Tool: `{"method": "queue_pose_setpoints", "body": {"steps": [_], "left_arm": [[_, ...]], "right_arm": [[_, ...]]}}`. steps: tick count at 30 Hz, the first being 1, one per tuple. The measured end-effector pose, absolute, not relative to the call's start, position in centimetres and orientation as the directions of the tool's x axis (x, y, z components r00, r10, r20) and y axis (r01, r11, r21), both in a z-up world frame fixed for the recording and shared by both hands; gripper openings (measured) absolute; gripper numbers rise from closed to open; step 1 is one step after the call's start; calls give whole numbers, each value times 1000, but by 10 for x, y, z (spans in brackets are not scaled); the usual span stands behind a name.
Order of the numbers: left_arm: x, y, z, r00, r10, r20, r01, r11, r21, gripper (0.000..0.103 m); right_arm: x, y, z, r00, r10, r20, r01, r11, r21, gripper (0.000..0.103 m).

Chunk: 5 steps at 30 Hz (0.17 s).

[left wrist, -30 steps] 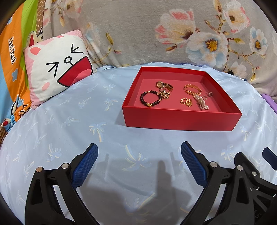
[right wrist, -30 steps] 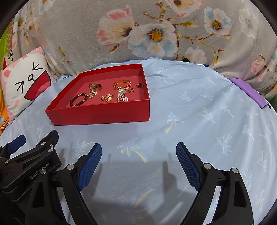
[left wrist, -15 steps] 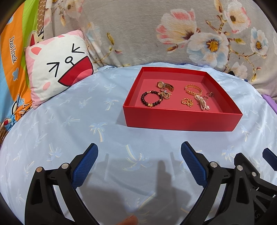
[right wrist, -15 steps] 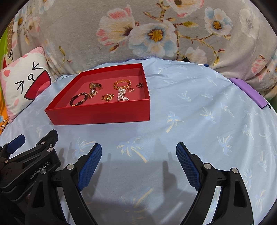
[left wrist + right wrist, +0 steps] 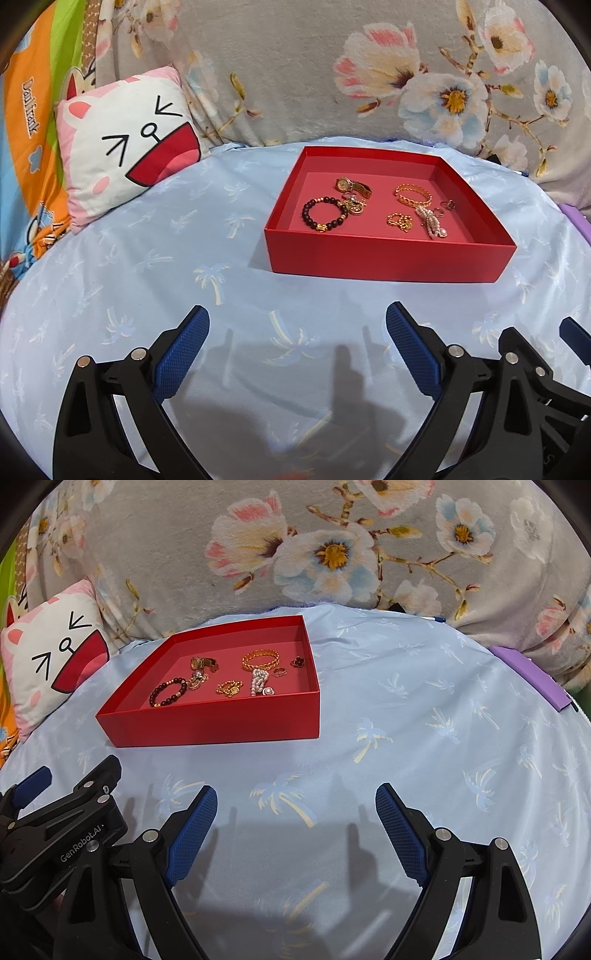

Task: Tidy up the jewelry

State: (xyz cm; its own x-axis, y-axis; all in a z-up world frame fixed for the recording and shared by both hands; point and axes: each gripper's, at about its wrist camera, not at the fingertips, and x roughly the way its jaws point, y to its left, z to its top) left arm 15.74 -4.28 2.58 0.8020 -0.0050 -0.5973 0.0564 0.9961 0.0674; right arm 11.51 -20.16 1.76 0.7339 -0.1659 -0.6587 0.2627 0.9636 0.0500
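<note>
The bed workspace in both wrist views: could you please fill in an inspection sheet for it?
Surface: pale blue palm-print sheet, smooth, bare in front of both grippers.
Job's things: red tray holding a dark bead bracelet, gold watch, gold chain bangle, pearl piece, small gold chain, flower charm and ring.
Clutter: purple flat object at the sheet's right edge.
Grippers: left gripper open, empty; right gripper open, empty.
Cables: nothing seen.
Surroundings: cartoon-face pillow, floral blanket.
</note>
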Motion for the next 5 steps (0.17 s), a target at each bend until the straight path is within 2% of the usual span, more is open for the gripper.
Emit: {"method": "queue_pose_setpoints", "body": {"steps": [5], "left_arm": [[157, -43, 26, 803, -5, -595, 56, 996, 67, 94]], "right_arm": [[115, -202, 17, 735, -163, -658, 261, 964, 53, 86]]}}
